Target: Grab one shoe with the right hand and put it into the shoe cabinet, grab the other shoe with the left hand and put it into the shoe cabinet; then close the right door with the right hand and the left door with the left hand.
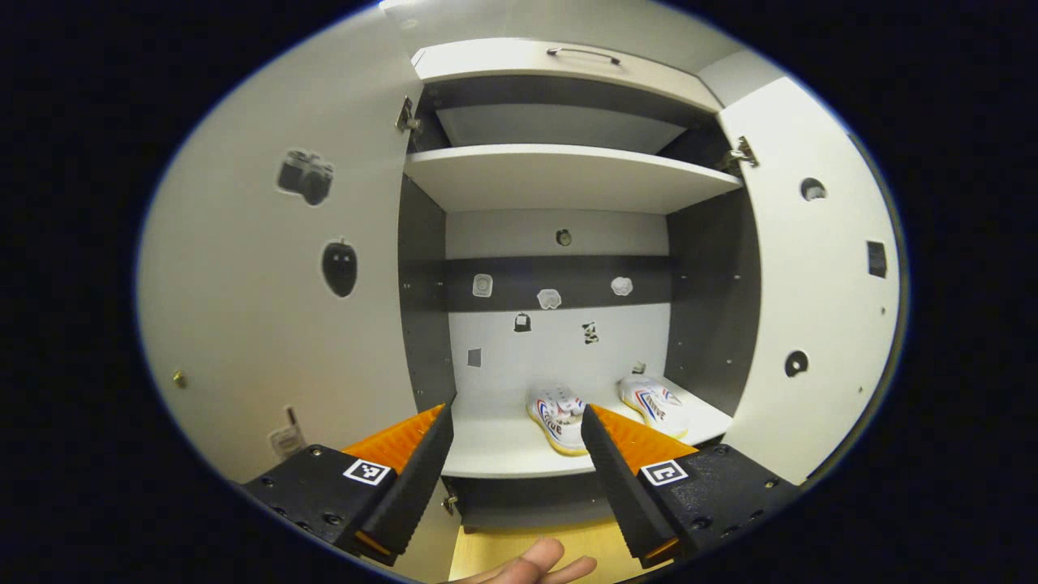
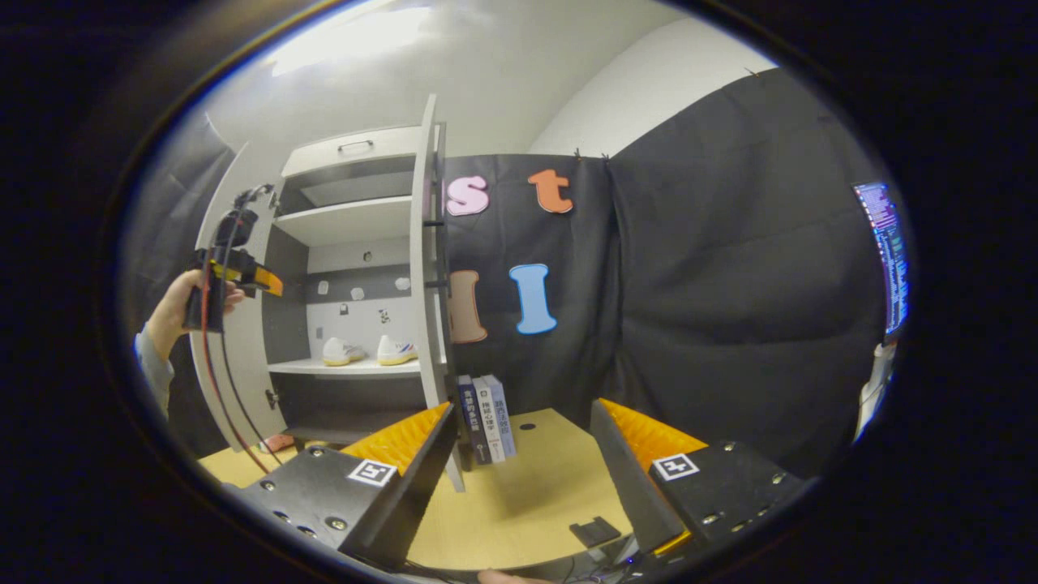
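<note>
Two shoes sit side by side on the lower shelf (image 1: 495,450) of the shoe cabinet (image 1: 559,174) in the left gripper view — one shoe (image 1: 556,418) partly behind a finger, the other shoe (image 1: 654,403) to its right, both apart from the tool. The left gripper (image 1: 515,454) hangs in front of that shelf with its fingers spread wide, nothing between them. The left door (image 1: 268,276) and the right door (image 1: 811,276) both stand open, stickers dotted over them and over the back panel. Over to the right gripper view — the right gripper (image 2: 523,466) is spread too, empty, held above a wooden table (image 2: 535,487) well clear of the cabinet. A few books (image 2: 486,418) stand upright by the edge of the right door. At the far left, a hand (image 2: 182,304) holds the left gripper up beside the open left door, and both shoes show on the shelf inside.
</note>
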